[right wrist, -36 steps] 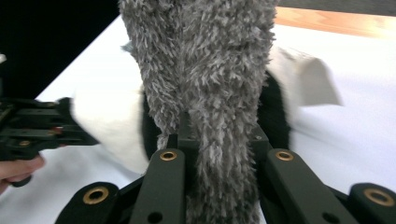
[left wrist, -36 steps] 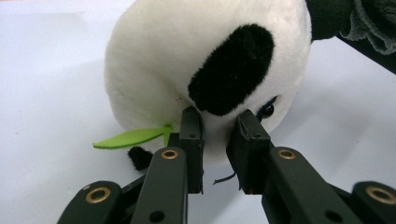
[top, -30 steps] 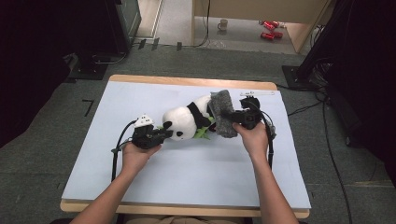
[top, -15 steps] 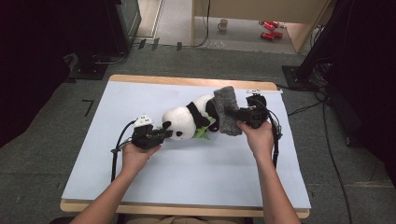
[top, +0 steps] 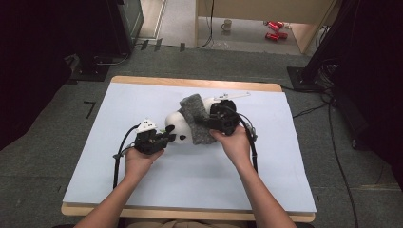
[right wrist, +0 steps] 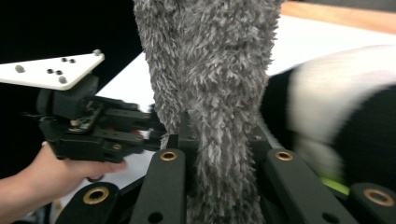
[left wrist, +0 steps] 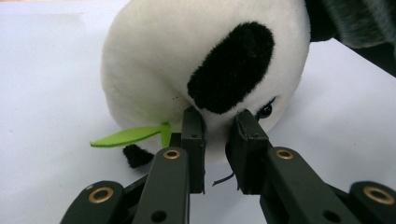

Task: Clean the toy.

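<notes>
A black-and-white panda plush (top: 177, 129) lies on the pale table mat (top: 142, 95), a green felt leaf (left wrist: 126, 135) at its mouth. My left gripper (top: 166, 137) is shut on the white fur of the panda's muzzle (left wrist: 217, 128), just under a black eye patch (left wrist: 229, 65). A grey fuzzy cloth (top: 196, 116) drapes over the panda's body. My right gripper (top: 209, 124) is shut on that cloth (right wrist: 210, 70), which rises from between its jaws (right wrist: 217, 144). The panda (right wrist: 336, 102) shows blurred on the right of the right gripper view, the left gripper (right wrist: 93, 130) and its hand on the left.
The table's wooden rim (top: 190, 83) runs along the far side. Cables trail from both grippers; the right one (top: 252, 142) loops over the mat. On the floor beyond stand a mug (top: 227, 24) and red cans (top: 273, 29). Dark equipment stands left and right.
My right gripper has moved left with the grey cloth, drawing it over the panda's body. The left gripper has kept still on the panda's face.
</notes>
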### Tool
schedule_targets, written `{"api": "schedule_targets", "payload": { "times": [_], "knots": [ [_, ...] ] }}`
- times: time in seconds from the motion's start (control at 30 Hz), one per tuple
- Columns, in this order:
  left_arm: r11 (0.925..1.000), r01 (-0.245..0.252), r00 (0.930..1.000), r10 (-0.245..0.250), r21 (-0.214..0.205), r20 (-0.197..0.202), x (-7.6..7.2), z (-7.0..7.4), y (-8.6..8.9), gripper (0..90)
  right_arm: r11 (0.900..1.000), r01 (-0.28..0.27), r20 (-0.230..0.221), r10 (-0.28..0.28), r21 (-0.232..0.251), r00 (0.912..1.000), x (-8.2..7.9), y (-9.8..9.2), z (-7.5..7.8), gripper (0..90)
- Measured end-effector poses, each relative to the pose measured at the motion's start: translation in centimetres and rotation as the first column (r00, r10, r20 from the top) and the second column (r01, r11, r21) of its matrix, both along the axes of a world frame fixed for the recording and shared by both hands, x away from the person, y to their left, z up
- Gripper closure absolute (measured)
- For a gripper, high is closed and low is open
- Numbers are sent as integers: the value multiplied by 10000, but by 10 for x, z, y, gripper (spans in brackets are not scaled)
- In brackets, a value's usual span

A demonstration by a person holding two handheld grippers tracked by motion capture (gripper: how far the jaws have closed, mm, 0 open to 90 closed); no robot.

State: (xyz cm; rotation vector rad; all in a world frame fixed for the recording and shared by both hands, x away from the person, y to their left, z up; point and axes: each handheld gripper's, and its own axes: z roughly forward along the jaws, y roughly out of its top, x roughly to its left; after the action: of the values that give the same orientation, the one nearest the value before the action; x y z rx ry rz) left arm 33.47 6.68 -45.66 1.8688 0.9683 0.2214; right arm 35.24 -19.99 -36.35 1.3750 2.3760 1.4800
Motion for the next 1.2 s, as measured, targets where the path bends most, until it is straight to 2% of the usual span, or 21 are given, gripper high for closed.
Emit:
{"api": "schedule_targets", "payload": {
  "times": [0.13,0.17,0.27,0.33,0.4,0.47,0.63,0.73,0.87,1.03,1.2],
  "knots": [
    [10000,-50,10000,50,9,63,-2,0,-1,773,9977,-487,-264,500,468,9984,1,17,-6,765],
    [10000,-57,10000,57,2,38,-2,0,-1,773,9973,-565,-287,578,459,9979,1,22,-6,765],
    [10000,-65,9999,65,63,80,-2,0,-1,773,9970,-710,-313,720,311,9969,2,31,-12,762],
    [9999,-68,9999,67,91,83,-2,0,-2,773,9975,-712,-403,710,-41,9967,4,35,-20,760],
    [9999,-15,10000,15,102,6,-1,-1,-2,773,9975,-684,-517,675,-165,9964,6,35,-26,760],
    [10000,55,10000,-55,47,-58,1,-1,-2,772,9978,-645,-456,638,-155,9969,8,31,-29,760],
    [9999,93,9999,-92,139,-104,4,-1,-1,775,9971,-246,-316,224,-720,9992,9,18,-26,752],
    [9998,150,9998,-148,109,-166,6,-1,-1,774,9952,178,-307,-208,-961,9993,11,5,-25,755],
    [9993,281,9994,-276,261,-185,6,0,-4,774,9971,502,-608,-537,-567,9967,14,-15,-26,761],
    [9993,292,9992,-285,227,-292,9,1,-4,774,9946,930,-518,-953,-452,9941,13,-32,-21,760],
    [9993,301,9988,-292,224,-381,11,2,-3,774,9825,1776,-387,-1798,-555,9829,13,-58,-16,757]
  ]
}}
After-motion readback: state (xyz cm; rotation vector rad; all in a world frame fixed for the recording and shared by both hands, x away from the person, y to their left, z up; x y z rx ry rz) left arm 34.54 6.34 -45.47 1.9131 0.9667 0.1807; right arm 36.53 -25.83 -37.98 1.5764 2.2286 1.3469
